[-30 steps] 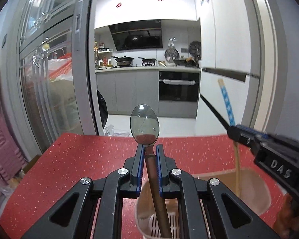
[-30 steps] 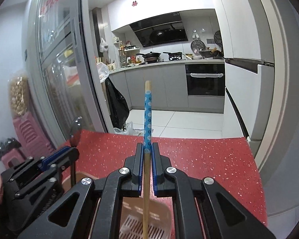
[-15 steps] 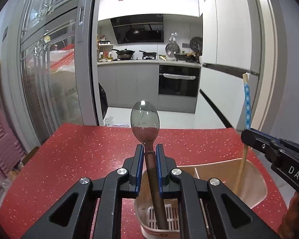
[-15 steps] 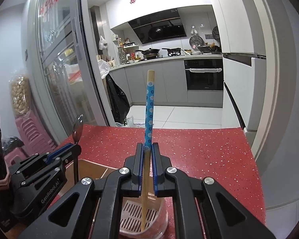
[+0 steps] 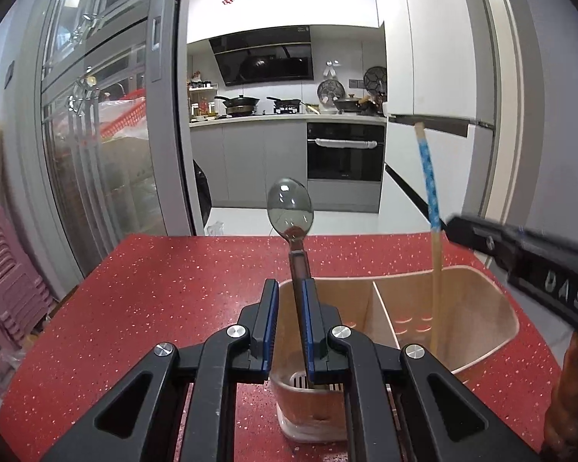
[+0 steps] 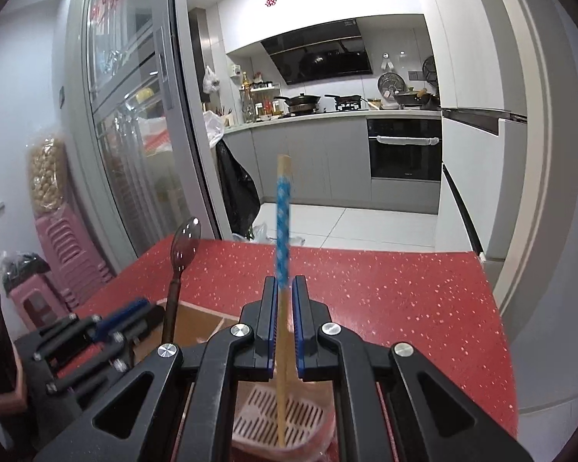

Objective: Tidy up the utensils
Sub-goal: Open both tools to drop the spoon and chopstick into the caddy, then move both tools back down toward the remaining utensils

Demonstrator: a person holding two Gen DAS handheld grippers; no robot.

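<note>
Utensils stand in a pink two-compartment holder (image 5: 493, 296) on the red speckled table (image 5: 154, 292). In its left compartment the spoon (image 5: 291, 215) rises bowl-up between the parted fingers of the left gripper (image 5: 289, 292), leaning against the right pad with a clear gap on the other side. In the right compartment the blue-patterned chopstick (image 6: 282, 223) stands tip-down on the slotted floor, between the slightly parted fingers of the right gripper (image 6: 285, 288); motion blur leaves it unclear whether either pad touches it.
</note>
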